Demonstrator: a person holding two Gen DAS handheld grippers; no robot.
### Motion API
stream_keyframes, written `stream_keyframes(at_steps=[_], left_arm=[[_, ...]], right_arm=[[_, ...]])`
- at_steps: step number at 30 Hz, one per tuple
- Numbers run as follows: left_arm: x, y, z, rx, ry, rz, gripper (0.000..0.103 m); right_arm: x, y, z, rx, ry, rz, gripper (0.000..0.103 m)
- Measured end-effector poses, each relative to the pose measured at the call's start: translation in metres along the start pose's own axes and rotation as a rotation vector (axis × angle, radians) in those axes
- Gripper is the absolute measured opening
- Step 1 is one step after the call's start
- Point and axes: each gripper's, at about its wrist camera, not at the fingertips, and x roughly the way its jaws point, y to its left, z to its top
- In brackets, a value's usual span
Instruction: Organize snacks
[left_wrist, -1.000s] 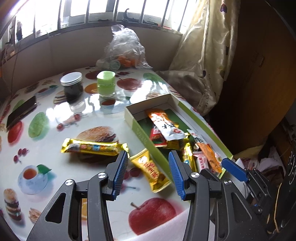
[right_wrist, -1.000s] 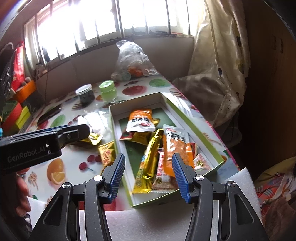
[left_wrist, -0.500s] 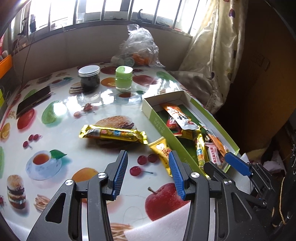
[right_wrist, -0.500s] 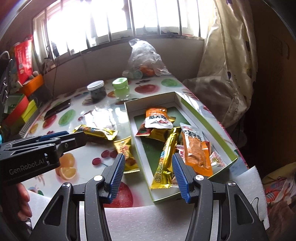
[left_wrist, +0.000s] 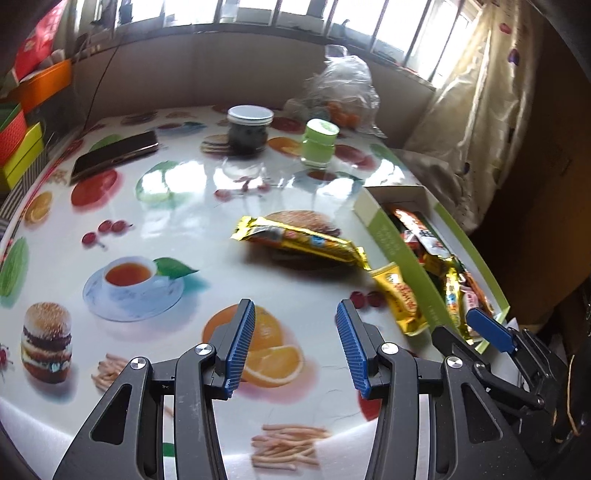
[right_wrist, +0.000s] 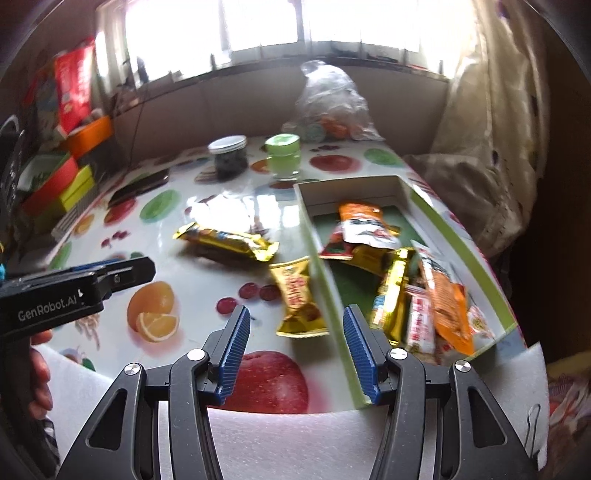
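Observation:
A long gold snack bar (left_wrist: 299, 242) (right_wrist: 227, 240) lies on the fruit-print table, left of a green-and-white box (left_wrist: 391, 243) (right_wrist: 321, 254). A smaller gold packet (left_wrist: 400, 302) (right_wrist: 297, 297) rests against the box's left wall. Inside the box lie several snacks, among them an orange pouch (right_wrist: 364, 223) and an orange packet (right_wrist: 445, 301). My left gripper (left_wrist: 295, 350) hangs open and empty over the printed orange near the table's front edge. My right gripper (right_wrist: 295, 349) is open and empty, just in front of the small gold packet and the box's near corner.
At the back stand a dark jar with a white lid (left_wrist: 249, 129), a green-lidded jar (left_wrist: 319, 142) and a clear plastic bag (left_wrist: 340, 88). A phone (left_wrist: 114, 155) lies at the left. White foam (right_wrist: 295, 439) pads the near edge. A curtain (right_wrist: 491, 129) hangs at the right.
Both grippers have shifted left and back toward the table's near edge, so the snacks and box now sit further right and further off. Both stayed open and empty.

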Motion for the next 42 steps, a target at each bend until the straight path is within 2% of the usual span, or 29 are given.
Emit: stream_keyframes(at_steps=[9,19,29,33,38,42], left_arm=[[0.006,0.018,-0.003,-0.033,0.016,0.005,0.047],[0.013,0.029,-0.002,-0.057,0.026,-0.001,0.047],[0.012,0.030,-0.002,-0.058,0.018,0.004,0.047],[0.012,0.030,-0.003,-0.059,0.017,0.005,0.047],[0.012,0.032,-0.002,-0.061,0.015,0.003,0.047],[0.012,0.034,-0.002,-0.060,0.017,-0.001,0.047]], right_arm=[[0.024,0.019,0.006,-0.106,0.023,-0.011,0.050],[0.041,0.022,0.006,-0.123,0.063,-0.014,0.042],[0.057,0.025,0.007,-0.170,0.087,-0.063,0.040],[0.060,0.031,0.009,-0.195,0.082,-0.073,0.033],[0.058,0.036,0.011,-0.191,0.084,0.003,0.032],[0.053,0.031,0.014,-0.162,0.065,-0.014,0.032]])
